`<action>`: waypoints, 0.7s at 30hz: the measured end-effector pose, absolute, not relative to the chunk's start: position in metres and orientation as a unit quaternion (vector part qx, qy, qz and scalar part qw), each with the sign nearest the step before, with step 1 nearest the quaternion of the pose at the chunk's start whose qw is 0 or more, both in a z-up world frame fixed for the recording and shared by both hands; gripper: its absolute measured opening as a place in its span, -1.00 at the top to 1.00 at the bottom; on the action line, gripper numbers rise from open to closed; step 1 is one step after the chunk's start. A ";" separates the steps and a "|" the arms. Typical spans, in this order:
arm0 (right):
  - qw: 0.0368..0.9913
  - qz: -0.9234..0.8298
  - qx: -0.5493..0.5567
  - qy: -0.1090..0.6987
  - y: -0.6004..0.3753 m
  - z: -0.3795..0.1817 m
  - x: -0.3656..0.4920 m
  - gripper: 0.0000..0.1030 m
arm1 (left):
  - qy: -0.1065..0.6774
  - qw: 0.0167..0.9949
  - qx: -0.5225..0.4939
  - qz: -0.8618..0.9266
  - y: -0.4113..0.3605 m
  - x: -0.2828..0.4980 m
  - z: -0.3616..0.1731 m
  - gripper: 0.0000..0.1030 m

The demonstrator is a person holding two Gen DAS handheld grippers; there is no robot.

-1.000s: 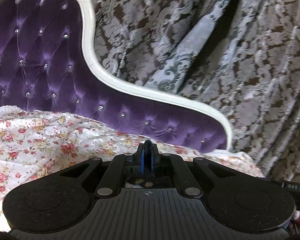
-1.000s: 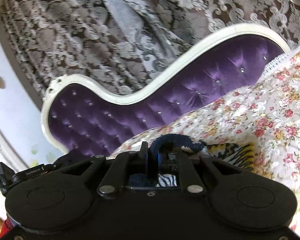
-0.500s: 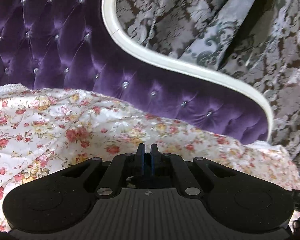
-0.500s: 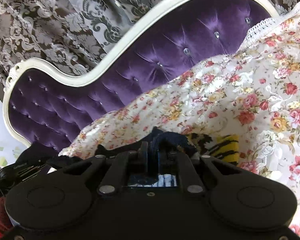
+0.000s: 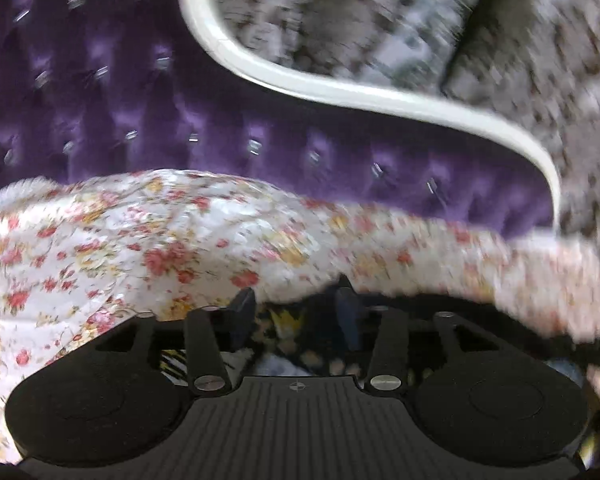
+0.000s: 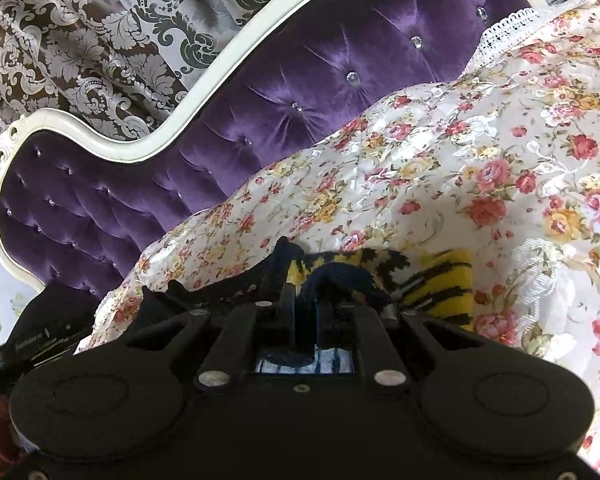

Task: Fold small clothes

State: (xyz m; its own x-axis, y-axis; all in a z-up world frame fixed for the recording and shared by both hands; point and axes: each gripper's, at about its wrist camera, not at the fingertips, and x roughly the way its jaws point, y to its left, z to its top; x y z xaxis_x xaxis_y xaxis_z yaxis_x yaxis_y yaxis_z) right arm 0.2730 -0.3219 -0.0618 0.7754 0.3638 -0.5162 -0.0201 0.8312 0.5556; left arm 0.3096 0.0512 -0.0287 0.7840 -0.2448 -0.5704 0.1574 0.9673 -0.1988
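Note:
A small dark-blue garment with yellow-and-black tiger print lies on the floral bedspread. My right gripper is shut on a dark-blue fold of that garment and holds it low over the bed. My left gripper is open, its fingers spread just above the same patterned garment, which shows between and below them. The left wrist view is motion-blurred.
A purple tufted headboard with a white curved frame rises behind the bed. Grey damask curtains hang behind it. The floral bedspread covers the bed around the garment.
My left gripper has opened from shut and dropped toward the bed, over the garment. My right gripper has lowered toward the bed, still clamped on the dark-blue fold.

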 end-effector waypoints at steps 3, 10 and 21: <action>0.904 0.105 0.267 0.317 -0.320 -0.061 0.273 0.63 | 0.331 0.937 -0.007 -0.110 0.032 0.311 -0.036 -0.05; 0.906 0.109 0.261 0.315 -0.320 -0.059 0.273 0.62 | 0.400 0.909 -0.019 -0.116 0.028 0.332 -0.063 -0.06; 0.911 0.112 0.252 0.305 -0.317 -0.053 0.270 0.60 | 0.353 0.930 0.012 -0.100 0.022 0.316 -0.053 0.87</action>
